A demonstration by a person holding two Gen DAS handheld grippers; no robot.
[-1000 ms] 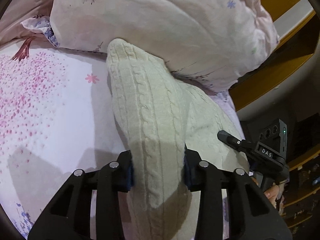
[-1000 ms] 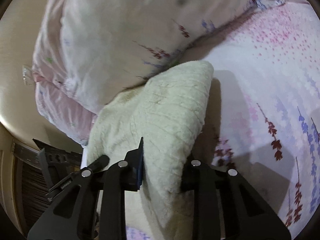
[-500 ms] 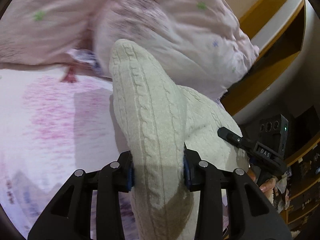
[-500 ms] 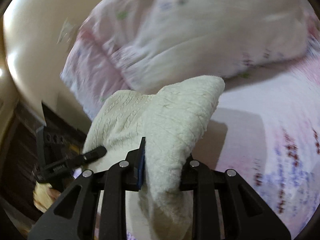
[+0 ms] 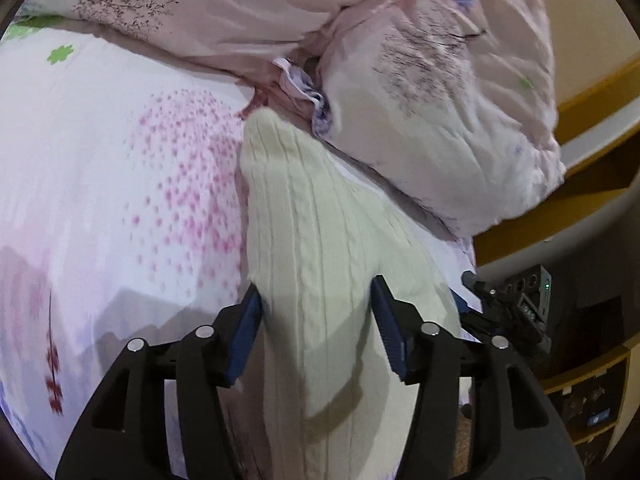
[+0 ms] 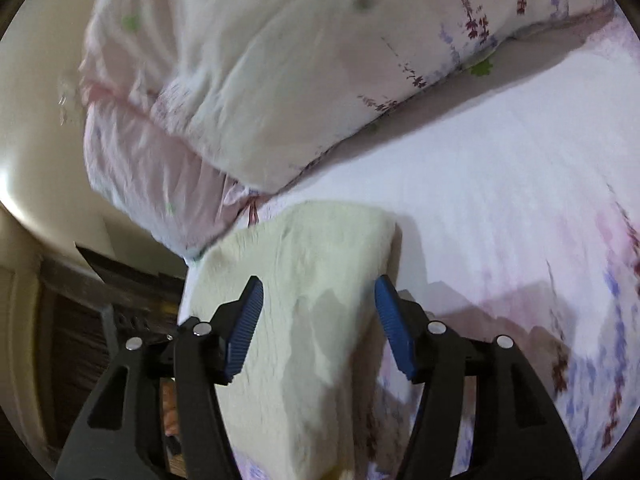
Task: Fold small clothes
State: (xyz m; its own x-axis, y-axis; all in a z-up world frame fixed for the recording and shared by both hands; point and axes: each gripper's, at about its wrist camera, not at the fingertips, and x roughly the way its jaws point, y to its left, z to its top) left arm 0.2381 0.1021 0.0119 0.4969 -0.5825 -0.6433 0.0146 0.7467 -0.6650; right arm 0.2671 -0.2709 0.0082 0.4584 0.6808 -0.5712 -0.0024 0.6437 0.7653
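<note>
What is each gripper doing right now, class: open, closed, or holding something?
Left gripper: open, fingers straddling the cream knit garment, not pinching it.
Right gripper: open, astride the same garment.

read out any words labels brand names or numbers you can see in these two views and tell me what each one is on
No text can be read in either view.
The plate on the right gripper, seen from the left wrist camera, carries marks too blurred to read.
The cream knit garment, the floral bedsheet and the pillows show only patterns, no lettering.
</note>
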